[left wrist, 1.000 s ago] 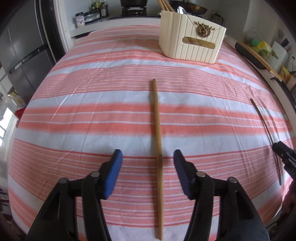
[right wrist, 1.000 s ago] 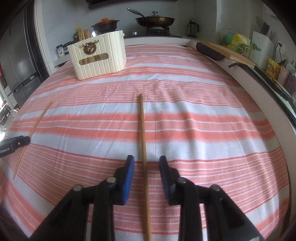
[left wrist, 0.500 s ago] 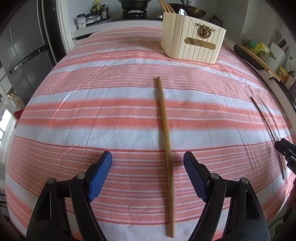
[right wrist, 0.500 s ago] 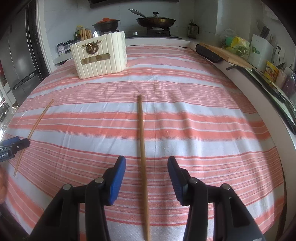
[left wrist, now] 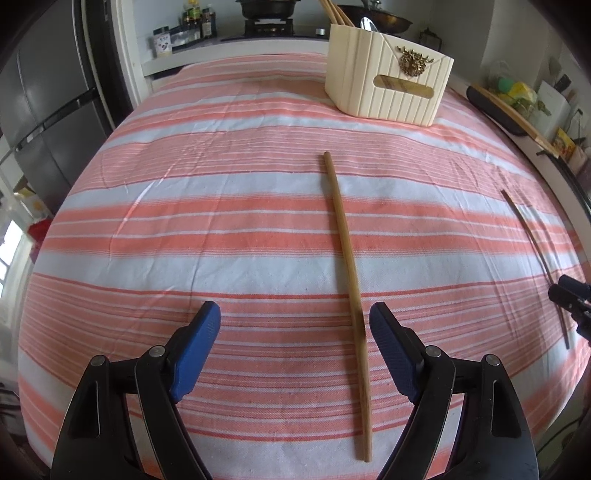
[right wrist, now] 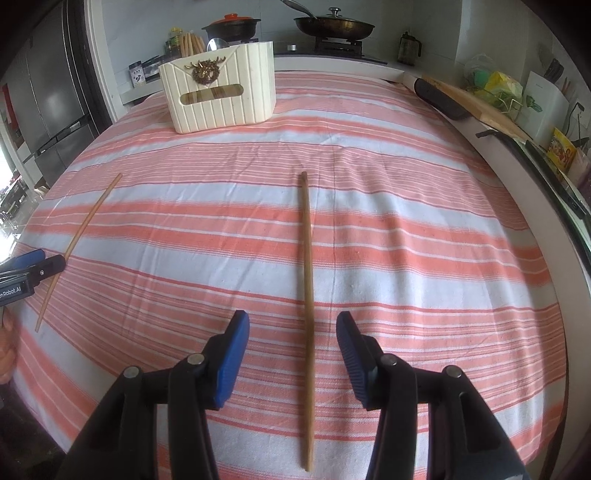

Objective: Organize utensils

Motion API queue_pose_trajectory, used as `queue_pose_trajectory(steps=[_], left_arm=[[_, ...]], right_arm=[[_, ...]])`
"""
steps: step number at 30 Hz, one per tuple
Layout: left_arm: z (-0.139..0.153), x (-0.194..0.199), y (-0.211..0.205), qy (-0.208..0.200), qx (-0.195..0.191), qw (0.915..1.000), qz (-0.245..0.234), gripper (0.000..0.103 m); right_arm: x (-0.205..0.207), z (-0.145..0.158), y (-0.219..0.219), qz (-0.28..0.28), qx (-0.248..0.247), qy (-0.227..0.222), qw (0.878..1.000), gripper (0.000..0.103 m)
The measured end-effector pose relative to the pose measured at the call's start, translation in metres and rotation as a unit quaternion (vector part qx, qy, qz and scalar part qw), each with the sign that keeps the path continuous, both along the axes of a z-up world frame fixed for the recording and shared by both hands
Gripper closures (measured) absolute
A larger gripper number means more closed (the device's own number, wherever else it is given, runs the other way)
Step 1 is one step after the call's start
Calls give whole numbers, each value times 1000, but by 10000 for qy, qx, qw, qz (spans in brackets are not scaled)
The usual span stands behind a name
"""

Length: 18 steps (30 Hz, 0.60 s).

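A wooden chopstick [left wrist: 349, 266] lies flat on the striped cloth, its near part between the blue pads of my open left gripper [left wrist: 294, 321], closer to the right pad. A second chopstick [right wrist: 307, 295] lies between the pads of my open right gripper [right wrist: 293, 328]. Each chopstick also shows at the edge of the other view: one at the right of the left wrist view [left wrist: 535, 254], one at the left of the right wrist view [right wrist: 79, 243]. A cream utensil holder [left wrist: 388, 88] stands at the far end, with chopsticks and a spoon in it; it also shows in the right wrist view [right wrist: 221, 96].
The table has a pink and white striped cloth [left wrist: 221, 221]. A stove with pots [right wrist: 332, 26] stands behind it. A refrigerator [left wrist: 44, 92] is at the left. A cutting board [right wrist: 469, 99] and packets lie on the counter at the right.
Both grippers have opened wider and drawn back a little. The chopsticks stay flat on the cloth.
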<state>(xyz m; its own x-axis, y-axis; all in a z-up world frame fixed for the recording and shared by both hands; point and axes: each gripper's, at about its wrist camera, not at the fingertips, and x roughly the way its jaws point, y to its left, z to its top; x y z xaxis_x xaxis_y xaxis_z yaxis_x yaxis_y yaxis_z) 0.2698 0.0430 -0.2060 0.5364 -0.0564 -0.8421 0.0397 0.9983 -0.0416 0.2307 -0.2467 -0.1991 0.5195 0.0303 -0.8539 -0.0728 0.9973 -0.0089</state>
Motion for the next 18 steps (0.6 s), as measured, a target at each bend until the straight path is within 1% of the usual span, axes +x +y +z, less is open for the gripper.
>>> queue_pose_trajectory(steps=[3,6,9,11,14,18], left_arm=[[8,0,4,-21,5,9999,-104,19],[19,8,8,-16,-64,9997,-233,18],[25,23,11,98,-158,9991,-388,16],[24,36,11,222,-231,9984,-476,14],[17,55,9,450,-200,9972,-561,14],[7,81,2,741,37,9948,-695,14]], right_arm=[[1,5,-2,84,99,115,9998,53],[6,15,-9,147,184,191,9995,53],[17,31,-17,165,210,100,9996,53],[30,37,-21,167,230,114,9995,53],[53,31,-20,263,252,437,9984,53],[78,18,-10,487,134,710,9962,53]])
